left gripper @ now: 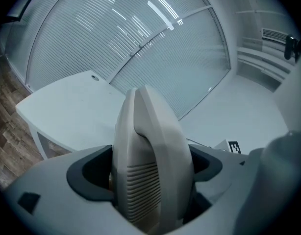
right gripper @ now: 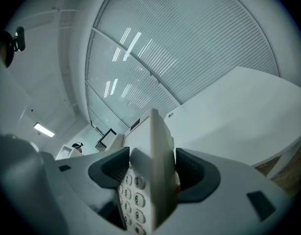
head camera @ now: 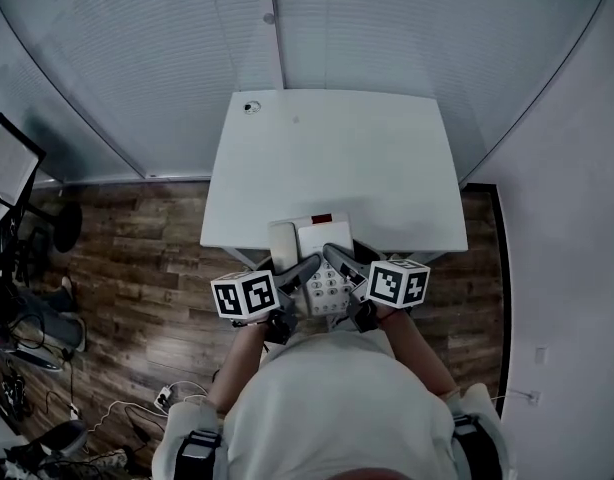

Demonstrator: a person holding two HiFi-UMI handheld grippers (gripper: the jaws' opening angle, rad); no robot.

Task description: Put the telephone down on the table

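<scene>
Gripped from two sides: telephone, raised between both tools. Left gripper closed tight on the handset, one jaw on each flank. Right gripper closed on the body's edge, number keys just beside the inner jaw. Ahead of both tools and lower: white table, its near edge under the telephone's far end. Contact with the tabletop not possible to tell.

The telephone was matt off-white plastic, its handset ribbed with fine moulded grooves, its keys smooth. My left claw and right claw were smooth grey plastic with dark matt pads. The desk top looked smooth, matt white; the floor was grained brown wood.
</scene>
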